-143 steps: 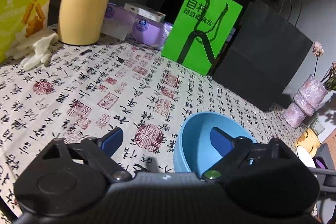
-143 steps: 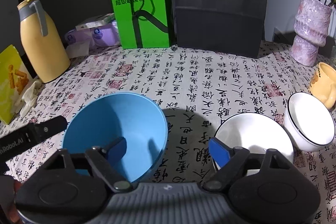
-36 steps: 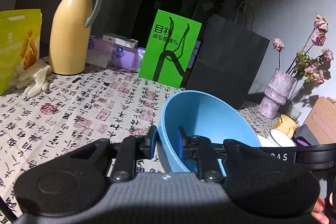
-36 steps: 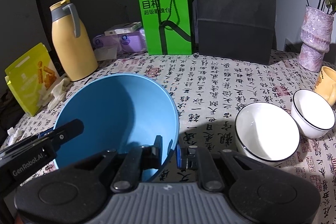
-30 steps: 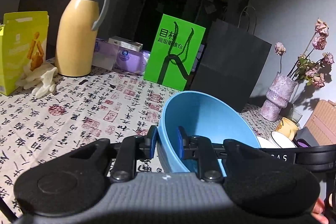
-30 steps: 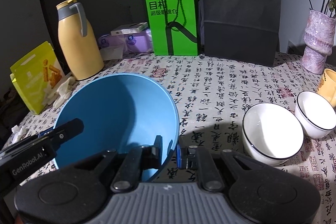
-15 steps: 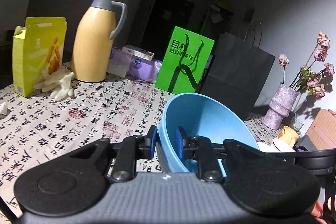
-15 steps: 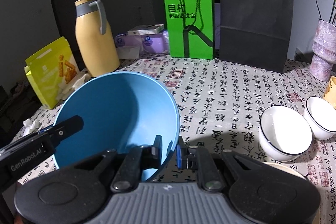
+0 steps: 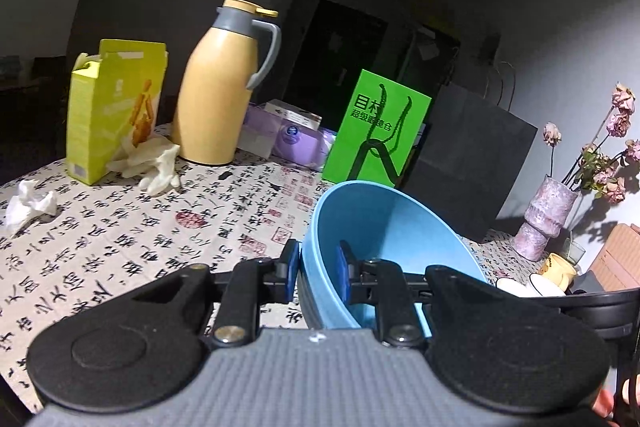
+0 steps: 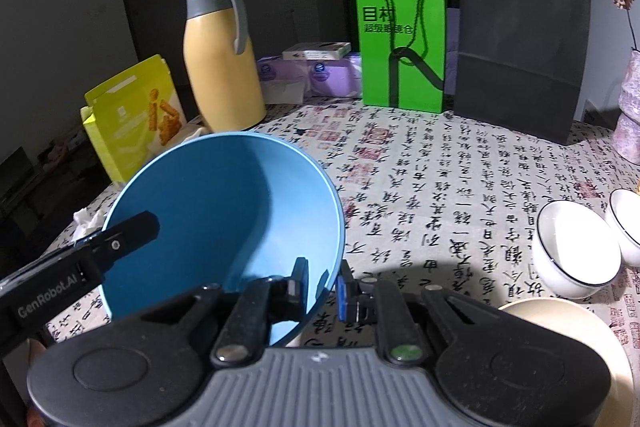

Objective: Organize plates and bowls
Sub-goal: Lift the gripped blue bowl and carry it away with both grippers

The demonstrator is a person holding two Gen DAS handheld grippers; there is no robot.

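Our left tongs [image 9: 318,269] are clenched on the left rim of the blue bowl [image 9: 384,227], one pad outside the wall and one inside, and our right tongs [image 10: 322,285] grip the opposite rim the same way, so we carry the bowl between both hands, tilted and clear of the table [image 10: 440,187]. Over the past second the yellow jug [image 10: 222,63] and green bag [image 10: 402,43] have shrunk and drifted right, while the snack box [image 9: 110,111] and crumpled tissue [image 9: 28,205] have come into view at left: we judge the bowl is travelling left, away from the white bowls [image 10: 572,251] at the right. Just beside our right tongs lies a cream plate [image 10: 568,327].
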